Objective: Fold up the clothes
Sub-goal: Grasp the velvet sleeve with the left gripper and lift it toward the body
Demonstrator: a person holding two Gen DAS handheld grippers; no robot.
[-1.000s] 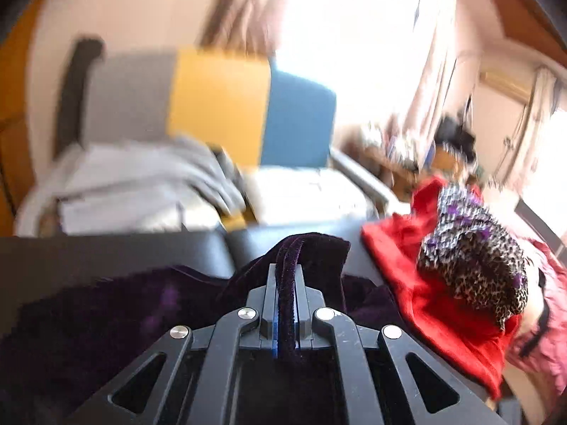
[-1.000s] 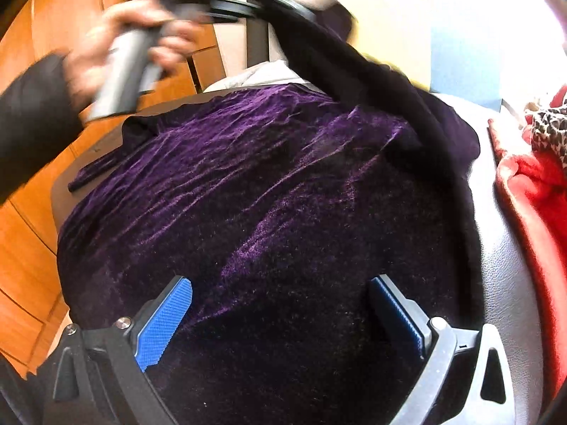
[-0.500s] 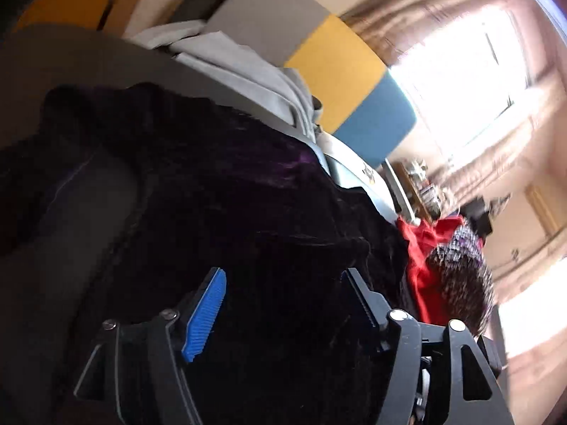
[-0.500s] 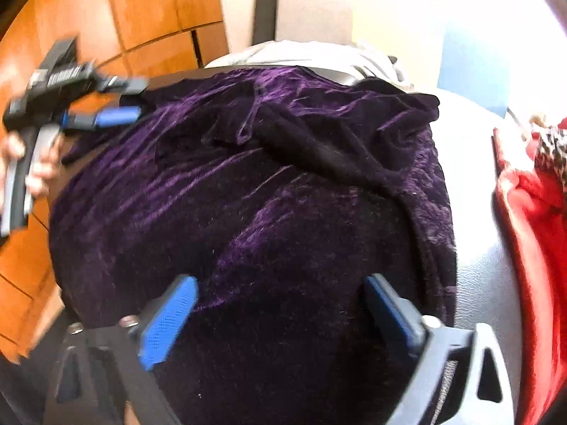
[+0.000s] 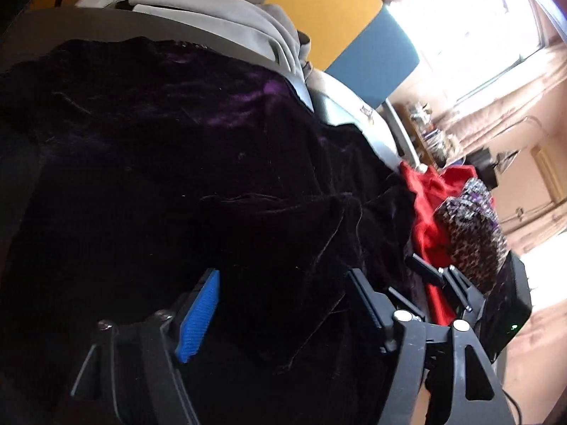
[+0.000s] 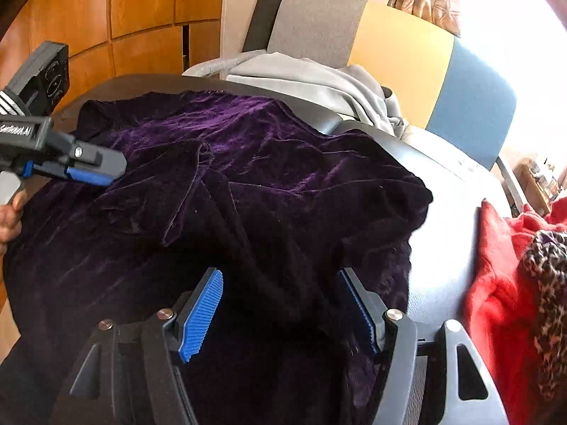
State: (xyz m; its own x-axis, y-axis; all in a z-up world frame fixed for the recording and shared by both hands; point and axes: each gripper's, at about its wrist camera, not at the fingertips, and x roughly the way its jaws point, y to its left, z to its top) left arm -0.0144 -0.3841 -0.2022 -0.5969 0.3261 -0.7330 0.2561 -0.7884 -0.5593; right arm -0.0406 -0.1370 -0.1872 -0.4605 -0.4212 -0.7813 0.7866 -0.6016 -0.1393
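across the dark surface (image 6: pixel 457 212) lies the purple velvet garment (image 6: pixel 219 163), spread from the near edge to the far one, with a flap doubled over its middle where a second ago the left gripper (image 5: pixel 283 304) held a pinch of it aloft. that gripper has since let go and dropped low over the cloth, its fingers now narrowing a little again with only loose velvet below them, while the right gripper (image 6: pixel 283 304) has been closing from wide to half-wide above the near hem, gripping nothing. one fold seems laid, though the dark pile hides its edges, and the red garment (image 6: pixel 496 276) waits at right.
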